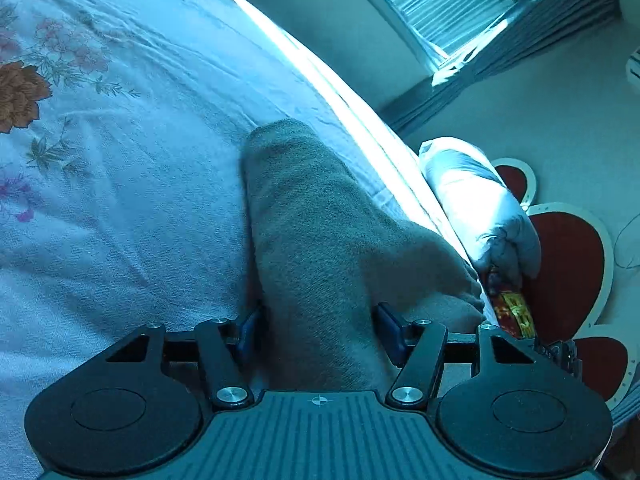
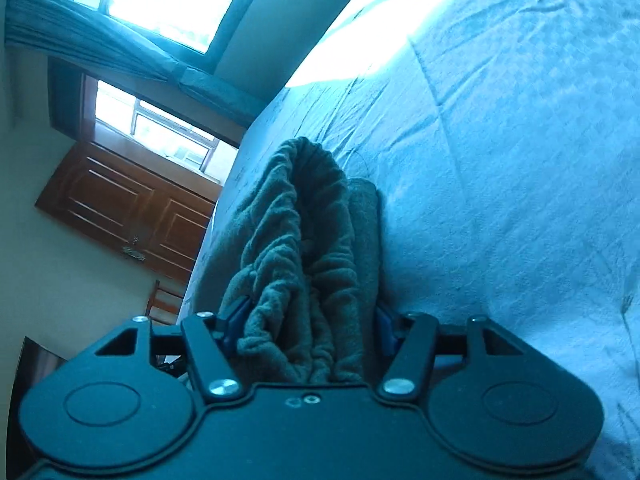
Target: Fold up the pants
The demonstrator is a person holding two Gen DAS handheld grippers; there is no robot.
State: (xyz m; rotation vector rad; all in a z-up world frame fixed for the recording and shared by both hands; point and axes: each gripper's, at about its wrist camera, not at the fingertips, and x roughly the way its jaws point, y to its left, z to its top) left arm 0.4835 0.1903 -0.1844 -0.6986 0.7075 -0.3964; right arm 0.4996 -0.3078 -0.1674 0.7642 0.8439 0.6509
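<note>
The grey fleece pants (image 1: 312, 220) lie on the bed, stretching away from my left gripper (image 1: 320, 328), whose blue pads stand on either side of a thick fold of the cloth and grip it. In the right wrist view the pants' gathered waistband end (image 2: 304, 240) bunches between the pads of my right gripper (image 2: 308, 328), which is shut on it. Both views are tilted, and the cloth hides the fingertips.
The bed is covered by a pale floral sheet (image 1: 120, 160). A pillow (image 1: 480, 208) and a red and white headboard (image 1: 568, 252) lie past the pants. A wooden door (image 2: 128, 208), windows and curtains (image 2: 100, 40) stand beyond the bed edge.
</note>
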